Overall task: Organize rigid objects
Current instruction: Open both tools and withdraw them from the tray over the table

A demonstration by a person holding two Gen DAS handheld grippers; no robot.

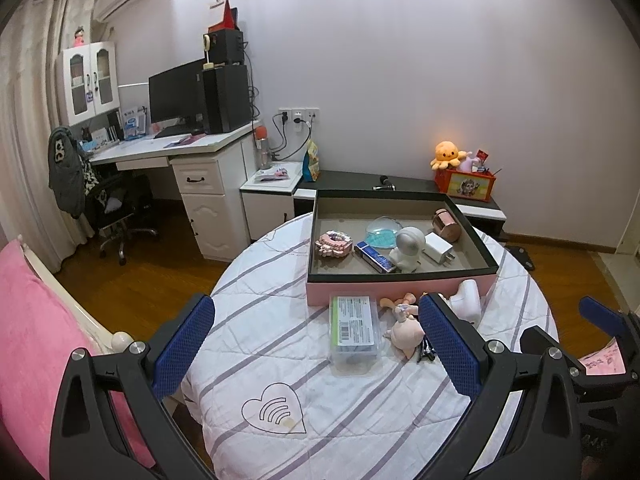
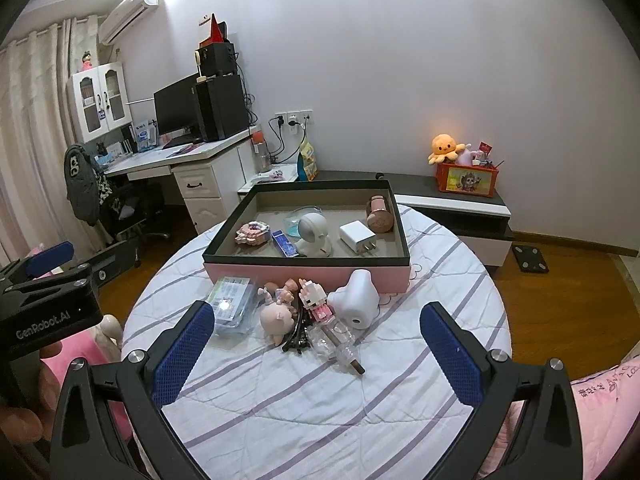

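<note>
A pink box with a dark rim (image 1: pixel 400 278) (image 2: pixel 308 270) stands on the round table and holds a block model, a blue box, a white astronaut figure (image 2: pixel 314 234), a white charger (image 2: pixel 358 236), a copper cup and a clear dome. In front of it lie a clear plastic case (image 1: pixel 354 330) (image 2: pixel 234 306), a pig doll (image 1: pixel 404 330) (image 2: pixel 276 316), a pink block figure (image 2: pixel 316 298), a white nose-shaped object (image 2: pixel 356 300), a black clip and a clear bottle (image 2: pixel 340 346). My left gripper (image 1: pixel 316 344) is open above the case. My right gripper (image 2: pixel 318 354) is open, empty, near the bottle.
The table has a white striped quilted cover (image 2: pixel 320 408). A pink bed (image 1: pixel 32 332) lies at the left. A desk with monitor (image 1: pixel 176 94), an office chair (image 1: pixel 116 208) and a low cabinet with a toy bin (image 1: pixel 468 184) stand behind.
</note>
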